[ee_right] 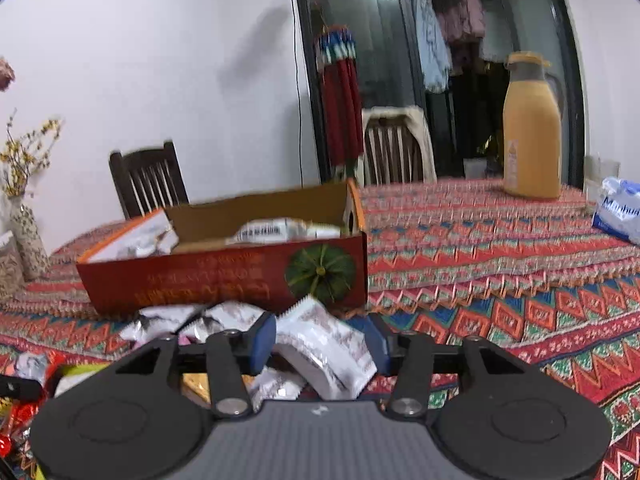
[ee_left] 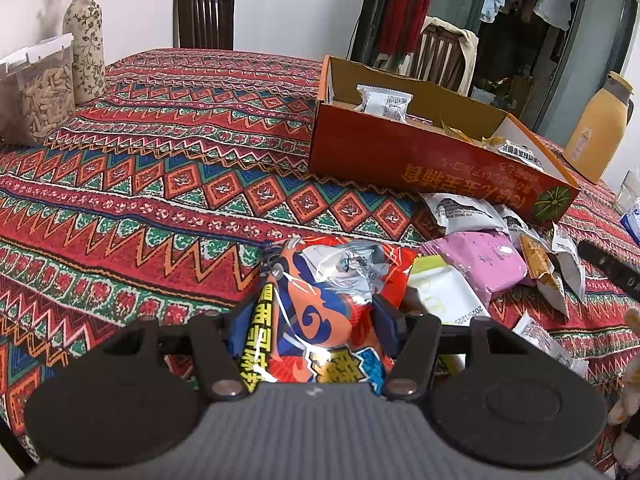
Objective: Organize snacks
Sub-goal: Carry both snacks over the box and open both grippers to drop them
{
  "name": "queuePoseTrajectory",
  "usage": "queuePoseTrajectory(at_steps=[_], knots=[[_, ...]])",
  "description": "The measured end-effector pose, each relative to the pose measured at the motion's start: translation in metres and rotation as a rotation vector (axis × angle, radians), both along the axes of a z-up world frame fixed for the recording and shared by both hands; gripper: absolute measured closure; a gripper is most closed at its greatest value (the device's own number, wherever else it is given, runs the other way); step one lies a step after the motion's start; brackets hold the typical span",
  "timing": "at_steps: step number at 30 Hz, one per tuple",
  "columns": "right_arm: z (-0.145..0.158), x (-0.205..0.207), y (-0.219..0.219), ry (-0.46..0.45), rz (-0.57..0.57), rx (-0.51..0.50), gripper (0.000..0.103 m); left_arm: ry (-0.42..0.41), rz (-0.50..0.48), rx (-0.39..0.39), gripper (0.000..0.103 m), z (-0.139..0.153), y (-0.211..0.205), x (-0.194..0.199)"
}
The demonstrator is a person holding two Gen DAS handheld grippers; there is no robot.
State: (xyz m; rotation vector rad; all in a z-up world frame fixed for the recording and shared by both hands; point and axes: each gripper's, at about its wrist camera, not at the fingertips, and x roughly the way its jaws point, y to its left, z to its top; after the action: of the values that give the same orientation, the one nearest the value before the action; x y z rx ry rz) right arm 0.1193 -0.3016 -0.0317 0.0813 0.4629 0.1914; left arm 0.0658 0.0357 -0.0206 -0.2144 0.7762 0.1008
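Between the left tongs, an orange-and-blue snack bag sits pinched at both sides by the blue pads. Right tongs stand partly open around a white snack packet, not clearly pressing it. Both packs lie on the patterned tabletop, near the open red box.
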Motion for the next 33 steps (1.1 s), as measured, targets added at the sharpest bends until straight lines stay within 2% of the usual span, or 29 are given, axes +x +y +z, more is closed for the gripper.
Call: queuePoseTrajectory(at_steps=[2, 4, 7, 9, 15, 17, 18, 19, 21, 24, 33], knots=[[-0.003, 0.007, 0.003, 0.048, 0.017, -0.021, 0.045, -0.002, -0.004, 0.009, 0.042, 0.001, 0.000, 0.001], [-0.005, 0.013, 0.009, 0.088, 0.050, -0.071, 0.032, -0.005, -0.007, 0.024, 0.039, 0.003, 0.000, 0.001], [-0.008, 0.016, 0.016, 0.098, 0.071, -0.186, 0.031, -0.028, -0.023, 0.059, 0.028, 0.008, -0.001, -0.004], [-0.008, 0.020, 0.017, 0.105, 0.080, -0.227, 0.031, -0.029, -0.018, 0.079, 0.021, 0.010, -0.001, -0.005], [-0.002, 0.043, 0.013, 0.127, 0.108, -0.238, 0.031, 0.022, -0.036, 0.078, 0.019, 0.000, -0.002, -0.001], [-0.005, 0.052, 0.011, 0.159, 0.137, -0.212, 0.034, 0.032, -0.039, 0.073, 0.019, -0.005, -0.003, 0.001], [-0.007, 0.055, 0.009, 0.174, 0.150, -0.192, 0.039, 0.028, -0.039, 0.078, 0.020, -0.005, -0.004, 0.000], [-0.008, 0.056, 0.007, 0.187, 0.159, -0.174, 0.048, 0.025, -0.042, 0.080, 0.022, -0.006, -0.005, 0.000], [-0.010, 0.054, 0.004, 0.189, 0.172, -0.156, 0.057, 0.014, -0.049, 0.080, 0.035, -0.005, -0.005, 0.000], [-0.009, 0.047, 0.003, 0.173, 0.181, -0.150, 0.061, 0.002, -0.052, 0.077, 0.040, -0.003, -0.004, -0.001], [0.002, 0.025, 0.002, 0.108, 0.175, -0.133, 0.062, -0.020, -0.053, 0.074, 0.044, 0.002, -0.001, 0.000]])
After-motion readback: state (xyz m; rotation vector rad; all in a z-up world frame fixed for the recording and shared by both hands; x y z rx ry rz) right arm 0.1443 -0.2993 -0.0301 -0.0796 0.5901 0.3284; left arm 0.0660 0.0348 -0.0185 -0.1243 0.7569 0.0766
